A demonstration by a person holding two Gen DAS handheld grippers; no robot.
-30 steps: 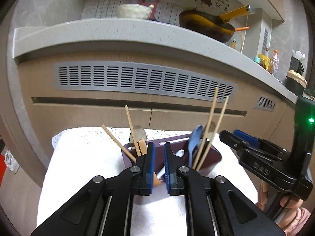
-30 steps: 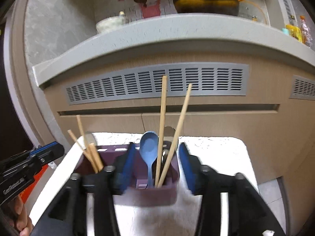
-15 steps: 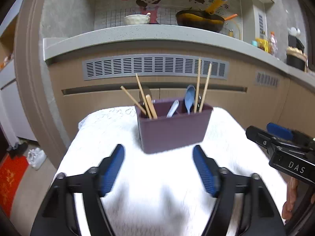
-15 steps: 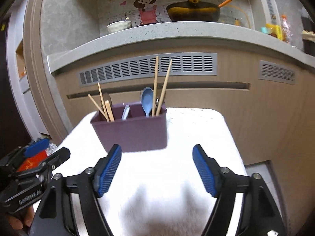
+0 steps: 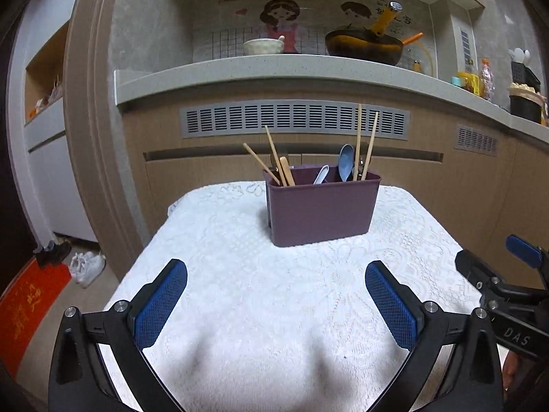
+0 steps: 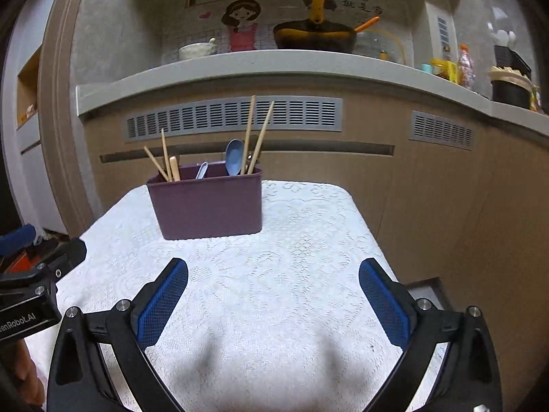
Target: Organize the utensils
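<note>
Left tool (image 5: 276,283) spread wide, holding nothing; right tool (image 6: 273,281) likewise, its side marked "DAS"; purple caddy (image 5: 320,211) upright

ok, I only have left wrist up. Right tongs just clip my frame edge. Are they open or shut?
Observer: Open. In the right wrist view the right tongs are spread wide with nothing between them.
Operator: And is the holder lined up with them?
Observer: No. From that view the purple holder sits left of their centreline, farther ahead and well apart from both fingers.
</note>
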